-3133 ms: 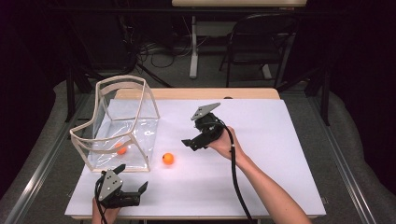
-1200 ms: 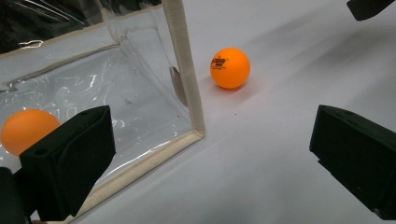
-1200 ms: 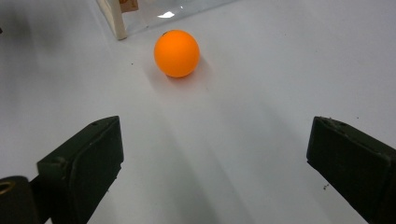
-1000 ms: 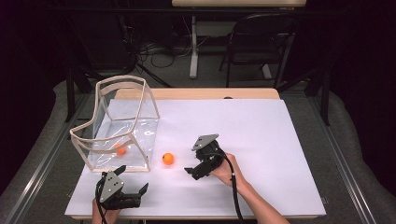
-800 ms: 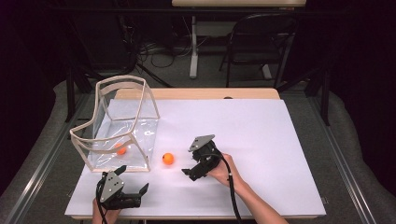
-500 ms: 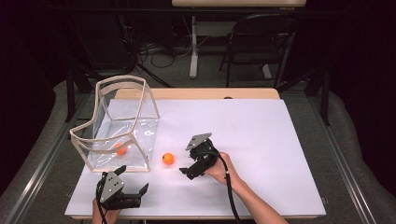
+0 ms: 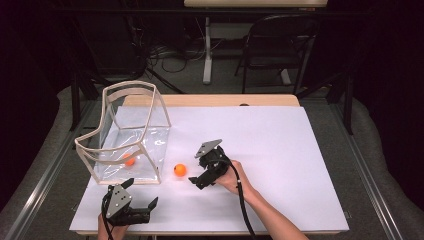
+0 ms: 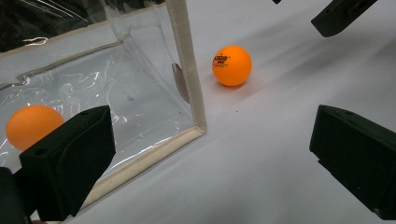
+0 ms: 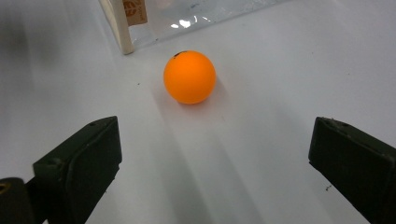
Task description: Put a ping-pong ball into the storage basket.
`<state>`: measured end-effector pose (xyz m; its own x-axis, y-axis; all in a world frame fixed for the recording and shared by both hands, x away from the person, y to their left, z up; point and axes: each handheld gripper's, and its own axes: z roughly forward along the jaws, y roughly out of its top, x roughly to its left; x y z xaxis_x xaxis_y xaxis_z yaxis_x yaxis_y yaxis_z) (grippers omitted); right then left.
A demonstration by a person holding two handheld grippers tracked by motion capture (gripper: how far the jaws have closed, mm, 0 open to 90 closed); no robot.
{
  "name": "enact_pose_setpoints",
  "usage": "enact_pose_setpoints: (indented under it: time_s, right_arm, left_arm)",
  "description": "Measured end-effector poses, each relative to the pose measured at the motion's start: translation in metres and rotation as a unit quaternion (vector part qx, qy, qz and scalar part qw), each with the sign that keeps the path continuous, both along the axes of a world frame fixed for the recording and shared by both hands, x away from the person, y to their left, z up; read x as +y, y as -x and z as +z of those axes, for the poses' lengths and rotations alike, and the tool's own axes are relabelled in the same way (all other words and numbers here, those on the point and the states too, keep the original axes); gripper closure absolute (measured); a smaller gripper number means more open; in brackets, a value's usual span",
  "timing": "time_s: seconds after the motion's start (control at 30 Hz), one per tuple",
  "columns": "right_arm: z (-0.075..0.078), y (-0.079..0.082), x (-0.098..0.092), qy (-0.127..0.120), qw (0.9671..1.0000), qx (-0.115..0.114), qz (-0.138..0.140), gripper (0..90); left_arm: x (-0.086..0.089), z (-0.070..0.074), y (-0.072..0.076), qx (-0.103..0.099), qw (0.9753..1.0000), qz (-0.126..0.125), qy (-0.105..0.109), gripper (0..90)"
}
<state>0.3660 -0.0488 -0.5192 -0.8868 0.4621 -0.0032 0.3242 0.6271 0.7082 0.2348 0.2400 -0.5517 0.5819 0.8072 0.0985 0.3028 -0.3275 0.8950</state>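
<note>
Two small orange table-tennis balls counted, one clear plastic box with a pale cloth-bound frame (image 7: 131, 134), two grippers. One orange ball already inside the box (image 7: 129, 160), seen behind the left gripper's (image 7: 131, 212) near finger in its own view. Second orange ball (image 9: 189, 77) loose on the white bench (image 7: 280, 145), just outside the box corner, straight ahead of the right gripper (image 7: 198, 180) and centred between its fingers, not yet touched. Right fingers spread wide, empty. Left fingers likewise wide and empty, resting near the box. Roughly halfway by judgement: closing on the loose ball, lifting and dropping it in the box left to do.
</note>
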Motion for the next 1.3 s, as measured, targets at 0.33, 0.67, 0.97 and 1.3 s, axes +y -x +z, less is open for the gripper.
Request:
enact_pose_setpoints:
  time_s: [0.33,0.67,0.97,1.3]
  right_arm:
    - [0.002,-0.004,0.009,0.004,1.0000,-0.001,0.003,0.9]
    - [0.001,-0.011,0.016,0.010,0.9999,0.006,0.004,0.0]
    - [-0.002,-0.014,0.025,0.013,0.9998,0.012,0.012,0.0]
    - [-0.005,-0.017,0.036,0.017,0.9995,0.015,0.020,0.0]
  left_arm:
    - [0.001,0.000,0.000,0.000,1.0000,0.000,-0.001,0.1]
    - [0.000,0.000,0.001,0.000,1.0000,-0.001,0.000,0.1]
    - [0.000,0.000,0.000,0.000,1.0000,-0.001,0.000,0.1]
    - [0.000,0.000,0.000,-0.001,1.0000,-0.001,0.002,0.1]
